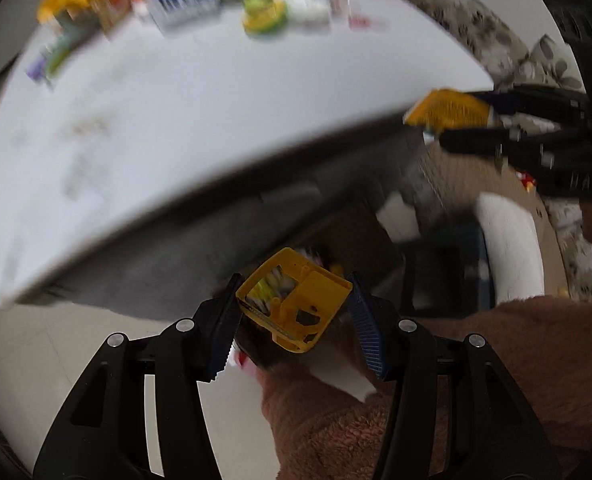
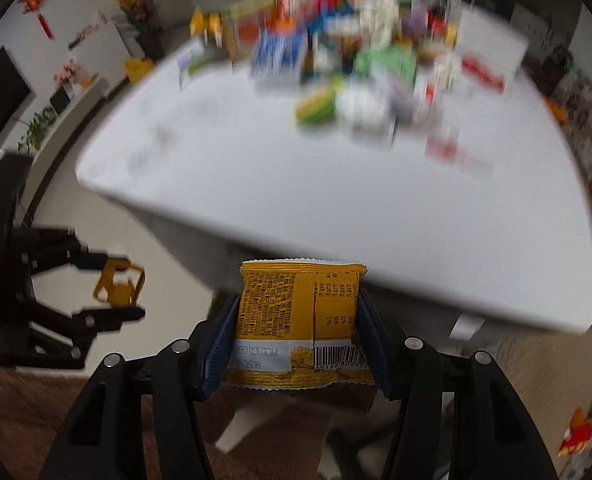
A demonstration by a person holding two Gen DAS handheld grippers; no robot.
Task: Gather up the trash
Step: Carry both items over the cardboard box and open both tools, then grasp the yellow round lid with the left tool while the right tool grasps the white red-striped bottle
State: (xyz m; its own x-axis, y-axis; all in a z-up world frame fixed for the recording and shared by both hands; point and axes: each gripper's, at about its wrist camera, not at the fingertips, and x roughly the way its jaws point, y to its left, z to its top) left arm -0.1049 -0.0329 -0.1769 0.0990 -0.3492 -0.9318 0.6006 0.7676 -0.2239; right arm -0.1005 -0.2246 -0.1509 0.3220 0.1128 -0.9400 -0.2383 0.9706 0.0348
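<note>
Here, both hand-held grippers are carrying trash, off the near edge of the white desk (image 2: 336, 200) and below its top. My left hand-held gripper (image 1: 291, 312) pinches a small yellow plastic frame piece (image 1: 293, 300) with open windows, held at its two sides between the ribbed blue pads (image 1: 370, 330). It tilts, its long axis running from lower right up to upper left, away from the camera. Beneath it I see what looks like a brown cardboard box, probably the collection bin, which would explain the low carry.

My right hand-held gripper (image 2: 296, 320) is clamped on a yellow foil snack packet (image 2: 296, 312), flat, printed back facing me. Its long axis points forward along the fingers, with the crimped seam at the far end and the barcode nearest the camera. Gripping it by the side edges keeps it flat.

A blurred heap of colourful packaging (image 2: 356, 60) sits at the desk's far side, well apart from both grippers.
</note>
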